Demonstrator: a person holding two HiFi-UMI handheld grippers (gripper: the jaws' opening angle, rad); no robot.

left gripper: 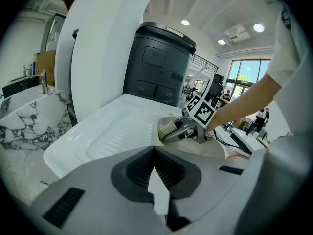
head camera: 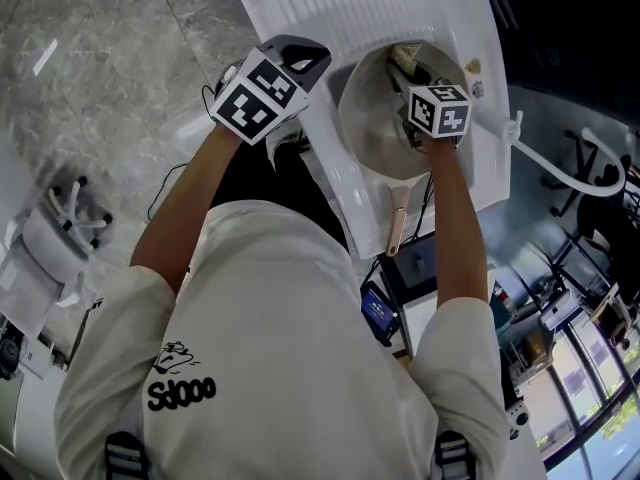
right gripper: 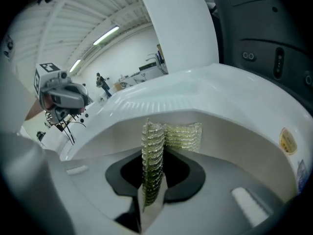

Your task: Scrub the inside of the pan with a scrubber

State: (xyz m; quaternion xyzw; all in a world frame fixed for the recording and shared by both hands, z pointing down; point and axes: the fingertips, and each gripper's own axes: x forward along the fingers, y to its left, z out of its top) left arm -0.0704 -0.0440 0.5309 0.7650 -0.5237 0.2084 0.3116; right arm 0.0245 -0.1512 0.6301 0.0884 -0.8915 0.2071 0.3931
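One pan (head camera: 368, 118) is sitting in the white sink (head camera: 487, 158), its handle (head camera: 398, 226) pointing back at me. The mesh scrubber (right gripper: 171, 136) is sitting at the pan's far side, pinched in the right gripper (right gripper: 152, 182). I'm judging the stroke runs down and inward. The left gripper (left gripper: 156, 180) is hanging beside the drainboard (left gripper: 112, 131), jaws together on nothing.

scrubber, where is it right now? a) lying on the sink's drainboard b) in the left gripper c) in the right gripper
c: the right gripper is shut on the scrubber, over the pan; the left gripper is shut on nothing.
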